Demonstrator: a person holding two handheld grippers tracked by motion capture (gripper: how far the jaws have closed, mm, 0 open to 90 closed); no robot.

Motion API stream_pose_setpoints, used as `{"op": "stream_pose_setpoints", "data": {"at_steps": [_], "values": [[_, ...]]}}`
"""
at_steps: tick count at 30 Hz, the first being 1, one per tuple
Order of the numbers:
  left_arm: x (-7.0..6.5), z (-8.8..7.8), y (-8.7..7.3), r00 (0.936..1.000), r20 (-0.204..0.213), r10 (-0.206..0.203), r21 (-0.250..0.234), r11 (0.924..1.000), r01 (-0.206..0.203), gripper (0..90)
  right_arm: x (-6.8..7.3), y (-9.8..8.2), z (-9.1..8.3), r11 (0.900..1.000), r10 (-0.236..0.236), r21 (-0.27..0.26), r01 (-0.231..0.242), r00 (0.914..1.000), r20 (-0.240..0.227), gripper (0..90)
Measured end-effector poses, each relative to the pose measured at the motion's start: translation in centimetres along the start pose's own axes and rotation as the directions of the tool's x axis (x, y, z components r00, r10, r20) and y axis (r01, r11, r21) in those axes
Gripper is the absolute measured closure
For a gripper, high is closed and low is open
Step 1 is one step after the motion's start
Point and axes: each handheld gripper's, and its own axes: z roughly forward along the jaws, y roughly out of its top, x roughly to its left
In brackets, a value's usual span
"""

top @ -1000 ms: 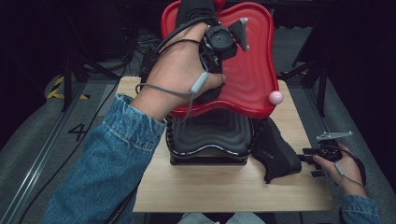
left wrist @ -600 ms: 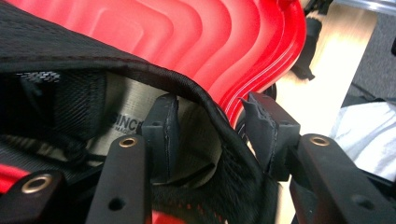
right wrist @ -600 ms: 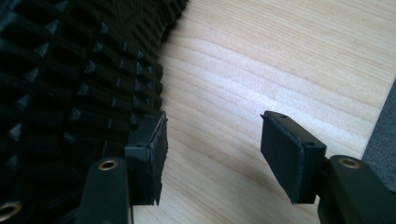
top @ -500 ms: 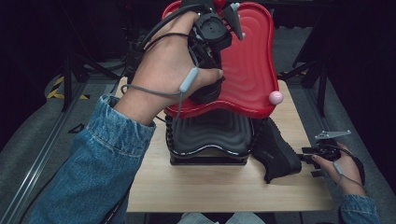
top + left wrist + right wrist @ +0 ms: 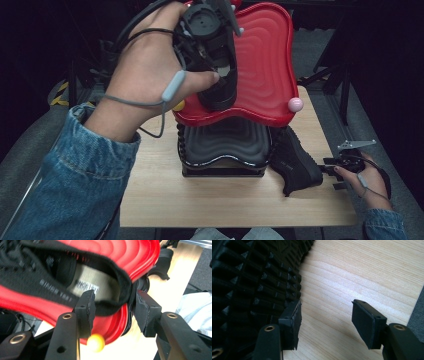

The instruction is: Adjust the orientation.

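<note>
Red glossy plastic, ridged in wavy concentric steps: the upper tray (image 5: pixel 270 60) of a two-tier rack, a black tray (image 5: pixel 225 145) of the same shape beneath it, both on a pale wood-grain table (image 5: pixel 165 195); left gripper (image 5: pixel 112 307) raised over the red tray, its jaws pinching the padded heel collar of a black knit shoe (image 5: pixel 220 92), one jaw inside the opening, one outside; held there, probably, because the collar is the firmest thin edge to carry it by; the shoe sits on or just above the red tray, which I cannot settle; insole pale, lettering blurred; a yellow ball (image 5: pixel 95 343) and a pink ball (image 5: pixel 295 104) cap the tray's rim; second black shoe (image 5: pixel 295 162) lies on its side beside the rack, lugged sole (image 5: pixel 249 275) turned toward the right gripper (image 5: pixel 327 315), whose jaws stand apart and empty, one pad near the tread.
</note>
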Motion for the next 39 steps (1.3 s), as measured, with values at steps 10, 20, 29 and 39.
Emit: {"op": "stream_pose_setpoints", "data": {"at_steps": [10, 20, 29, 39], "values": [[0.8, -0.9, -3.6, 0.9987, -0.015, -0.048, 0.018, 0.9987, 0.048, 53.1, 0.0, -0.1, -0.1, 1.0, 0.005, 0.001, -0.005, 1.0, 0.006, 41.8], [2.2, 0.0, -7.4, 0.9929, -0.007, -0.118, 0.05, 0.9917, 0.119, 52.3, -0.1, -0.2, -0.2, 1.0, 0.002, -0.001, -0.002, 0.9999, 0.01, 41.8], [3.1, 2.4, -11.1, 0.9832, 0.001, -0.183, 0.071, 0.9807, 0.182, 51.6, -0.2, -0.3, -0.5, 1.0, 0.011, -0.002, -0.011, 0.9998, 0.018, 41.7], [3.7, 7.5, -15.5, 0.9641, 0.05, -0.261, 0.112, 0.9607, 0.254, 51.6, -0.3, -0.4, -0.7, 1.0, 0.017, 0.0, -0.017, 0.9997, 0.016, 41.7]]}}
